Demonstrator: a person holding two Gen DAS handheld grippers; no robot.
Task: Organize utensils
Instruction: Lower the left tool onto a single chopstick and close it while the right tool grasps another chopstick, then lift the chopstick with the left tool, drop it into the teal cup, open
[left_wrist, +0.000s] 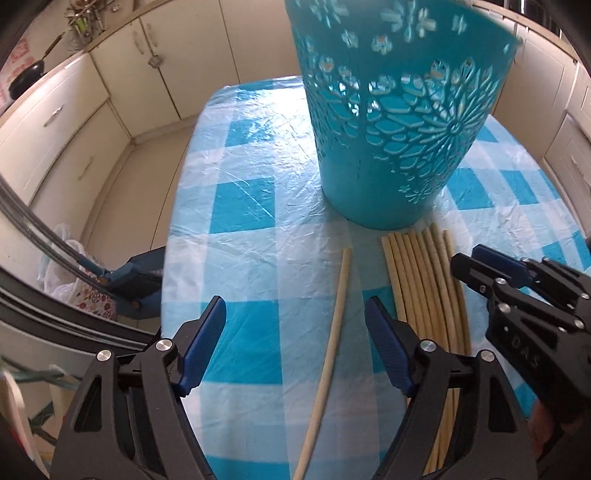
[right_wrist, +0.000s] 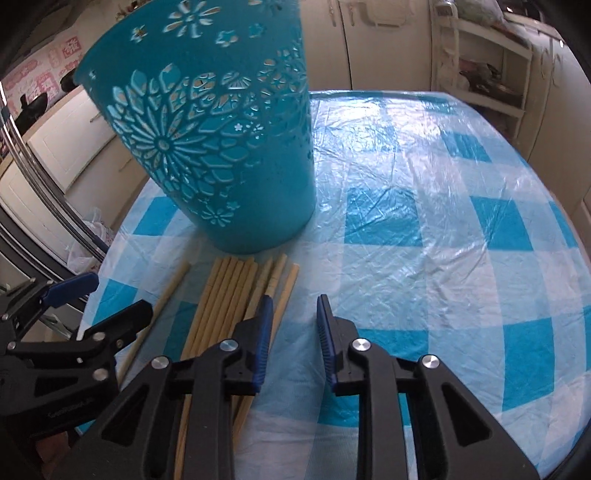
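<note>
A teal perforated basket (left_wrist: 399, 122) stands upright on the blue-and-white checked tablecloth (left_wrist: 251, 206); it also shows in the right wrist view (right_wrist: 221, 147). Several pale wooden chopsticks (left_wrist: 424, 277) lie bunched in front of it, also seen in the right wrist view (right_wrist: 225, 302). One chopstick (left_wrist: 332, 332) lies apart on the left, between the fingers of my left gripper (left_wrist: 295, 314), which is open and empty above it. My right gripper (right_wrist: 295, 306) is open and empty, just right of the bundle. Each gripper appears in the other's view: the right gripper (left_wrist: 480, 266), the left gripper (right_wrist: 110, 299).
Cream kitchen cabinets (left_wrist: 110, 92) surround the table. A pan (left_wrist: 26, 77) sits on the counter at far left. A plastic bag (left_wrist: 74, 280) hangs beside the table's left edge. Open shelving (right_wrist: 480, 74) stands beyond the far right of the tablecloth (right_wrist: 443, 221).
</note>
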